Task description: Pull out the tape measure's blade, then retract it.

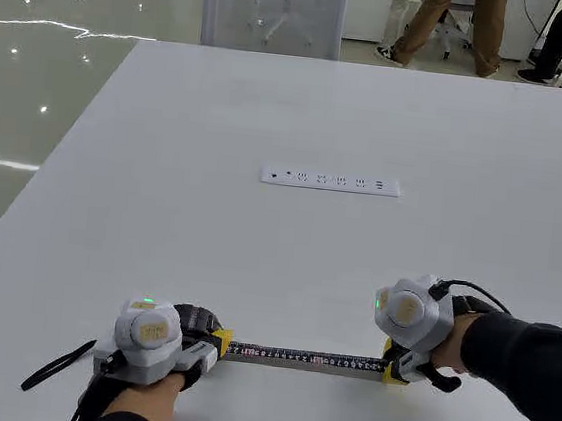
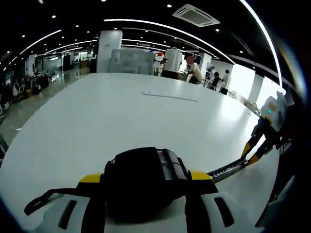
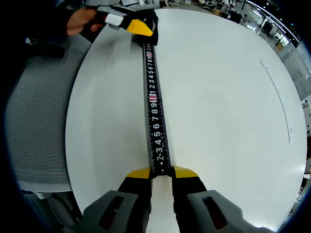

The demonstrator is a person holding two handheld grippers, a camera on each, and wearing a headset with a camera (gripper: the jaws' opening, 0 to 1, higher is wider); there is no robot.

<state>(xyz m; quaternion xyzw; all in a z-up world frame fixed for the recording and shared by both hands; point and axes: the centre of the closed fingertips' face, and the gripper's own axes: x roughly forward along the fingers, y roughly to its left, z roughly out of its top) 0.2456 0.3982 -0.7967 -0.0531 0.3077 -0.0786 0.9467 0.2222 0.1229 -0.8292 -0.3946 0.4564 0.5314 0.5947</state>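
Head view shows a big white table (image 1: 322,104). The left gripper (image 1: 212,344) is at the lower left of the frame. The right gripper (image 1: 390,373) is at the lower right.

The left gripper's 2 jaws are closed around the black tape measure (image 1: 197,320), which sits on the table. The right gripper's 2 jaws are pinched tight on the very end of the blade (image 1: 306,357).

The blade is out. It runs in 1 straight line across the bottom of the frame, from the tape measure on the left to the right gripper. It lies flat, just above the table or on it, with its numbers facing up. In the right gripper view the same blade goes straight up from the jaws to the tape measure at the top of the frame.

So the tape measure lies right along the blade from the right gripper. The left hand is the one at the tape measure and the right hand is at the tip. I think the pull is done or nearly done. To let the blade go back in, the right gripper should travel along that line toward the left gripper, without bending the blade sideways.

A white power strip (image 1: 330,181) lies in the middle of the table, well apart from all this.
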